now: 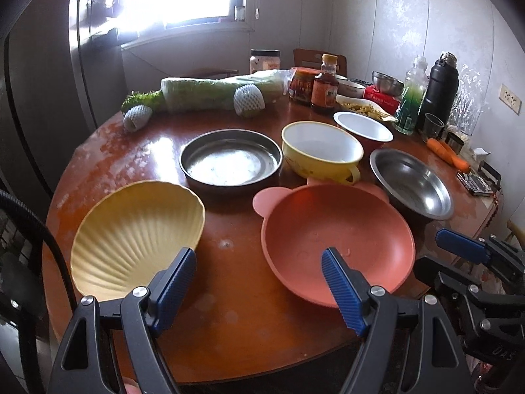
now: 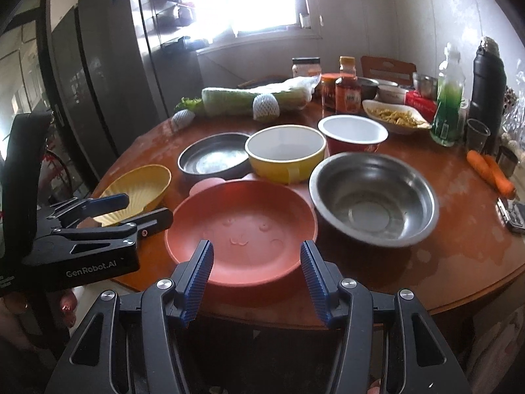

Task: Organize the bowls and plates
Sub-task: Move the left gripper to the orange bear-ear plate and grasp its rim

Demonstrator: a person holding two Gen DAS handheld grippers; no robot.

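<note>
On the round wooden table (image 1: 229, 328) lie a yellow shell-shaped dish (image 1: 137, 236) (image 2: 137, 190), a pink eared plate (image 1: 338, 243) (image 2: 242, 226), a flat steel pan (image 1: 229, 161) (image 2: 213, 157), a yellow handled bowl (image 1: 321, 154) (image 2: 285, 154), a red bowl with white inside (image 1: 362, 126) (image 2: 352, 134) and a steel bowl (image 1: 411, 184) (image 2: 372, 197). My left gripper (image 1: 259, 259) (image 2: 147, 207) hangs open between the shell dish and the pink plate, holding nothing. My right gripper (image 2: 256, 252) stands open over the pink plate's near rim, empty; one finger (image 1: 459, 246) shows in the left wrist view.
At the table's back lie a wrapped cabbage (image 1: 223, 92), netted fruit (image 1: 249, 101), sauce jars (image 1: 325, 88), a dish of food (image 2: 393, 116), a green bottle (image 2: 448, 98), a black flask (image 2: 487, 78) and carrots (image 2: 492, 174). A fridge (image 1: 49, 82) stands left.
</note>
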